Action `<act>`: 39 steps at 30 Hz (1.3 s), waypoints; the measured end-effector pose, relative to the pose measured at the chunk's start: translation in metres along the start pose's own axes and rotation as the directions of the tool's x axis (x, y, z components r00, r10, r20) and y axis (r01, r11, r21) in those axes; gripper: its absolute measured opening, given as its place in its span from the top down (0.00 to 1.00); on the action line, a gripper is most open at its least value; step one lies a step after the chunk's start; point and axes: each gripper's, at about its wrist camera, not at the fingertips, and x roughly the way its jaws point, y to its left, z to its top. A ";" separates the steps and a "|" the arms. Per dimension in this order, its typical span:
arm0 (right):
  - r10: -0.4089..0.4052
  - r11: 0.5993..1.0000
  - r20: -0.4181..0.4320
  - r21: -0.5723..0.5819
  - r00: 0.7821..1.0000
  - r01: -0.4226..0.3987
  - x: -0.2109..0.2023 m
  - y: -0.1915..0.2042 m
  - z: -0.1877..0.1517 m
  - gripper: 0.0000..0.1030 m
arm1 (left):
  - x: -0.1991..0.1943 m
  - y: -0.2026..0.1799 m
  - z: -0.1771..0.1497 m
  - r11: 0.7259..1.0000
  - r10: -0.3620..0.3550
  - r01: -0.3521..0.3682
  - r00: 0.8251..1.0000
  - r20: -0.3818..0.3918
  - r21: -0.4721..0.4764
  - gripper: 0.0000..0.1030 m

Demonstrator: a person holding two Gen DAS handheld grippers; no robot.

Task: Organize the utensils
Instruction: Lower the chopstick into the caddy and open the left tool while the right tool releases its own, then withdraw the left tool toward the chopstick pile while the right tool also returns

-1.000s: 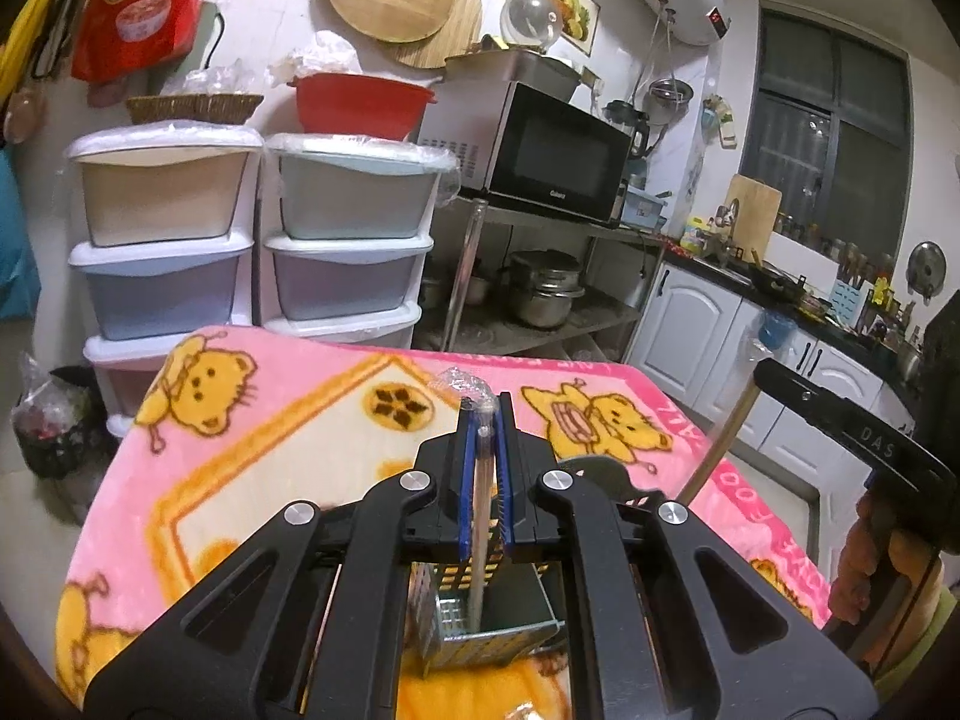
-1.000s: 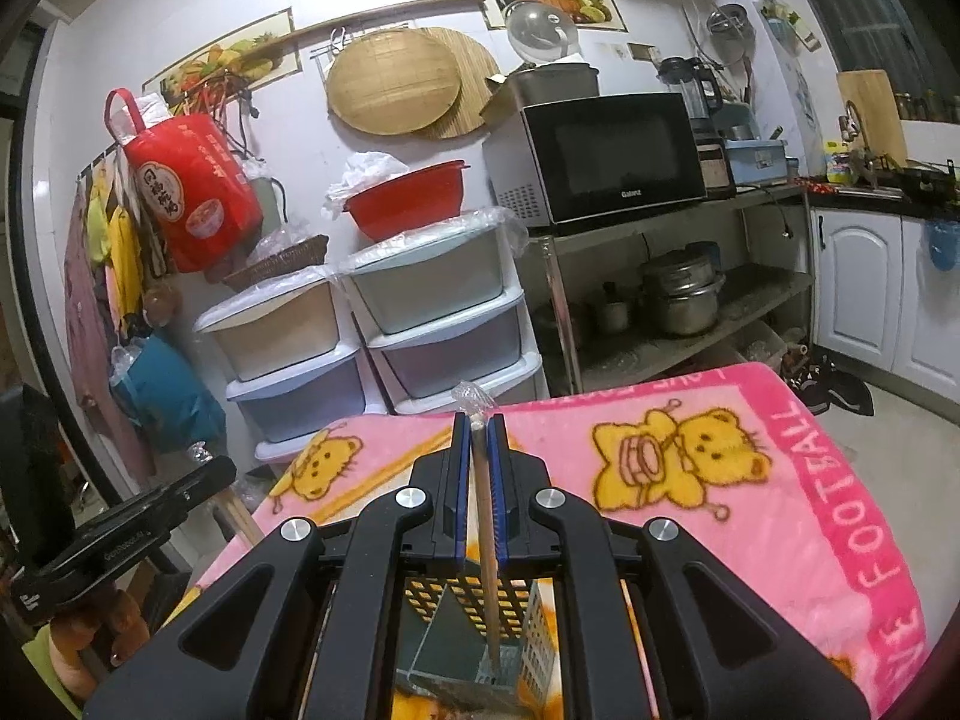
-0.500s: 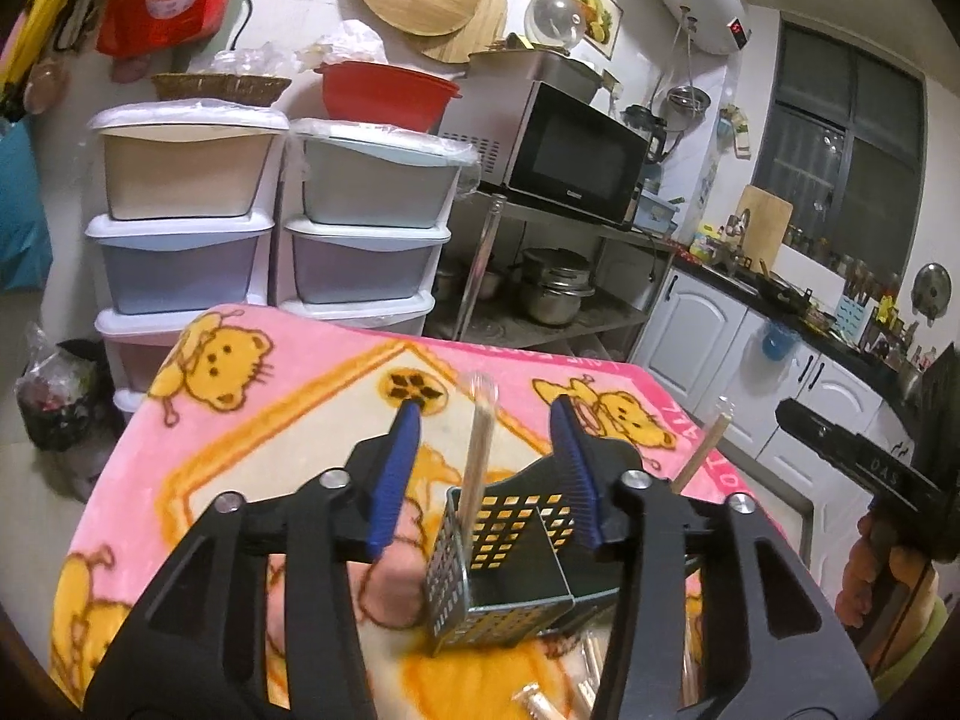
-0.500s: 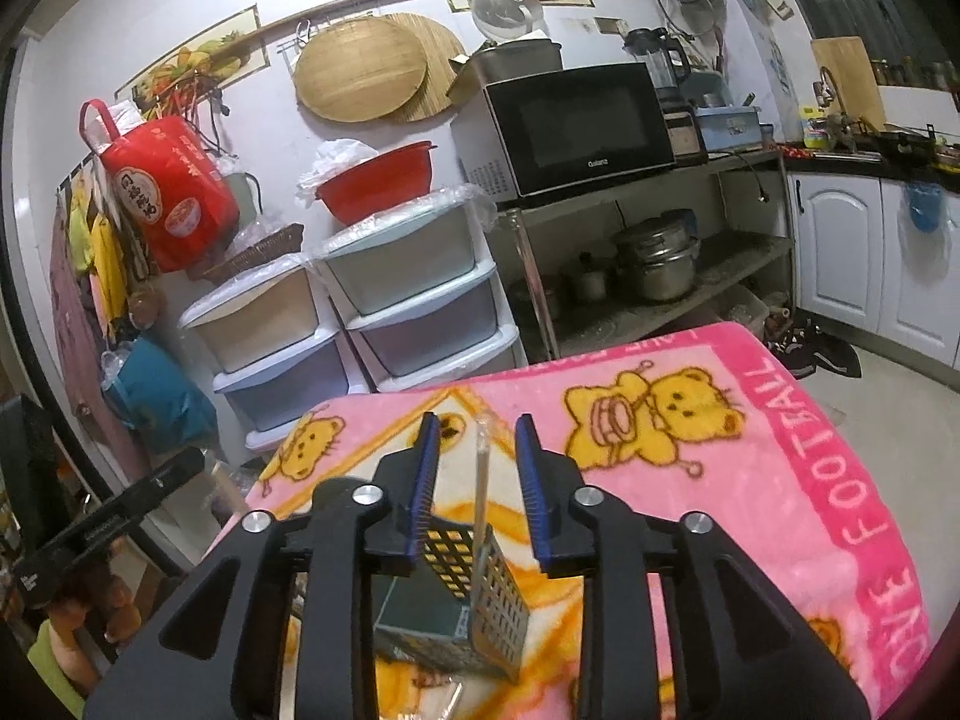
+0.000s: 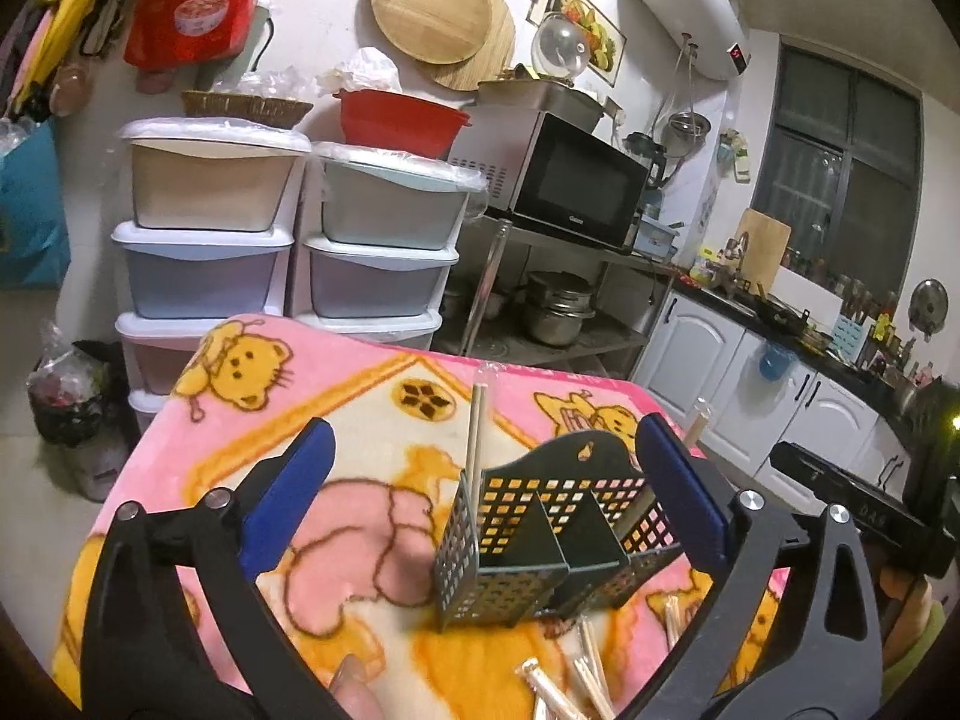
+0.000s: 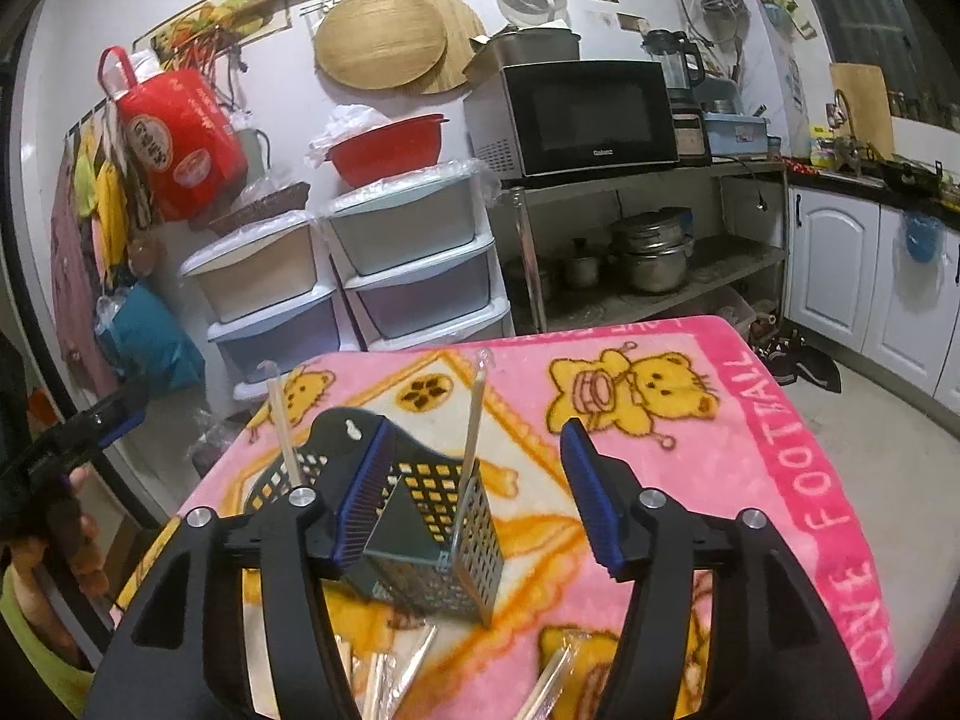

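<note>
This is a home kitchen: a microwave [image 6: 591, 117] sits on a metal shelf [image 6: 648, 180] above steel pots [image 6: 654, 252], stacked plastic drawers [image 5: 210, 228] stand against the wall, white cabinets [image 5: 720, 354] carry a cluttered counter [image 5: 780, 312], and a water heater [image 5: 684, 6] hangs overhead.

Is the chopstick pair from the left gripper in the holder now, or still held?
In. It stands upright in an end compartment of the holder; the left gripper, jaws just opening, is wide apart and clear of it.

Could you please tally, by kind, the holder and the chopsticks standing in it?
Black perforated holder: 1
Wrapped chopsticks standing in it: 2
Total: 3
Loose wrapped ones on the blanket run out of view, so uncounted.
</note>
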 end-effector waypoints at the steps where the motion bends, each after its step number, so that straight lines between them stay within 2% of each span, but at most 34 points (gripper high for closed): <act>1: 0.000 1.000 0.001 -0.006 1.000 0.000 -0.002 0.002 -0.001 0.43 | -0.002 -0.001 -0.002 1.000 -0.004 0.004 1.000 0.000 0.003 0.10; 9: 0.005 0.999 0.004 -0.054 1.000 -0.005 -0.018 0.013 -0.011 0.38 | -0.015 -0.004 -0.017 1.000 -0.021 0.021 1.000 -0.016 0.015 0.10; 24: 0.047 0.993 -0.056 -0.102 0.997 -0.052 -0.028 0.029 -0.041 0.37 | -0.028 -0.016 -0.052 0.996 -0.040 0.045 0.997 -0.072 0.081 0.10; 39: 0.079 0.985 -0.162 -0.142 0.984 -0.102 -0.018 0.046 -0.075 0.37 | -0.013 -0.010 -0.088 0.996 -0.023 0.039 0.978 -0.209 0.075 0.10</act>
